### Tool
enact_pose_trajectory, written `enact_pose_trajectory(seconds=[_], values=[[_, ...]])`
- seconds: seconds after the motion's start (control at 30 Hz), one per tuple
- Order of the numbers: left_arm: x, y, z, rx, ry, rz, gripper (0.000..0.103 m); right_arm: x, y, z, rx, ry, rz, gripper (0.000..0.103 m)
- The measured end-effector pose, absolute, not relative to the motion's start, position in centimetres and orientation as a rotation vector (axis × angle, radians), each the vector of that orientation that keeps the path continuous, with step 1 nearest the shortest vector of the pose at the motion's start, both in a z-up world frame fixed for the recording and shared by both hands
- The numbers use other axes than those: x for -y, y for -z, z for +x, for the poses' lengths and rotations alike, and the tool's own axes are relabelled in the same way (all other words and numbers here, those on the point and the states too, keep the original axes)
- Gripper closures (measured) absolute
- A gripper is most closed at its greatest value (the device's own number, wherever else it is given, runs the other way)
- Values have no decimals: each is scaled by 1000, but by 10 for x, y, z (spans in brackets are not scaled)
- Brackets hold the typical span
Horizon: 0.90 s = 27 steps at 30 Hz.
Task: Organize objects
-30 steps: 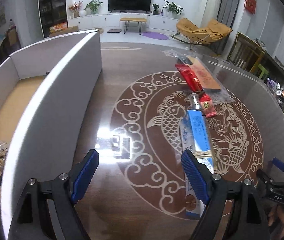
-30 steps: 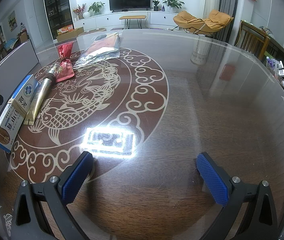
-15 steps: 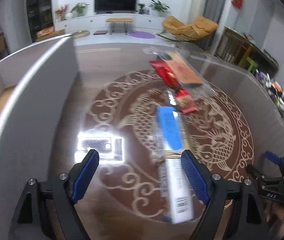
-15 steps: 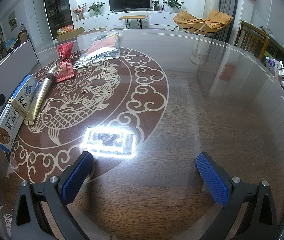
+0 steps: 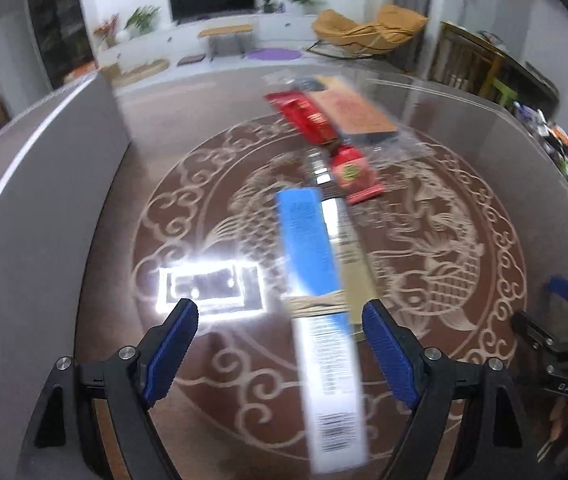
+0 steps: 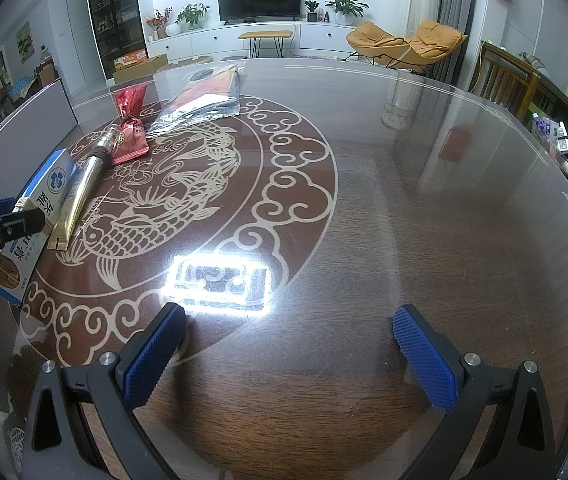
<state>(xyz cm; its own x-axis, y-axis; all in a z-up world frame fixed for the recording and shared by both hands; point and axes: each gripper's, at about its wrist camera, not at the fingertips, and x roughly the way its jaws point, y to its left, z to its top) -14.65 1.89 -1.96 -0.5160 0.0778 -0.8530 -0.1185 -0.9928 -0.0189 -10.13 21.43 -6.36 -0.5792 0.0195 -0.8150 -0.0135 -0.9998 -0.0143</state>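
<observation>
While the left claw point(image 5: 273, 330) hangs wide open over the blue-and-white carton point(image 5: 318, 300), nothing is gripped; the carton lies flat on the tabletop point(image 6: 424, 220), running lengthwise between the two fingers, nearer the right one. My right claw point(image 6: 290, 338) is also spread open and empty above bare tabletop, well apart from the items. A gold tube point(image 6: 81, 190) lies alongside the carton, seemingly touching it; a small red packet point(image 6: 131, 140) lies at the tube's far end, a second red packet point(image 6: 129, 100) beyond it, and a clear plastic bag of flat goods point(image 6: 203, 98) farthest. A white-walled box point(image 5: 39, 216) stands at the left edge, its interior out of view. Judgement: five items still out, so sorting is early or mid-way; carton looks like the next pick, presumably bound for the box.
</observation>
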Motion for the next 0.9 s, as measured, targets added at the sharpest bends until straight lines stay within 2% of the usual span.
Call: enact_pose_trajectory(seconds=[0.17,0.47,0.67,0.8,0.9], values=[[6,18,-143,26,-2657,-1500,19,-214,64,-101,10,-2775,-1432,0],[30,2,-140,68,-2745,-1472,19,-214,64,-102,10,-2774,-1432,0],[24,13,-140,218,-2606,-1465,19,-214,64,-102,9,-2774,-1432,0],[0,33,-139,94,-2586,-1519,19,-214,64,-102,9,-2774,-1432,0],[-5,40,-137,15,-2635,-1513,15,-214,64,-102,9,-2774,-1432,0]])
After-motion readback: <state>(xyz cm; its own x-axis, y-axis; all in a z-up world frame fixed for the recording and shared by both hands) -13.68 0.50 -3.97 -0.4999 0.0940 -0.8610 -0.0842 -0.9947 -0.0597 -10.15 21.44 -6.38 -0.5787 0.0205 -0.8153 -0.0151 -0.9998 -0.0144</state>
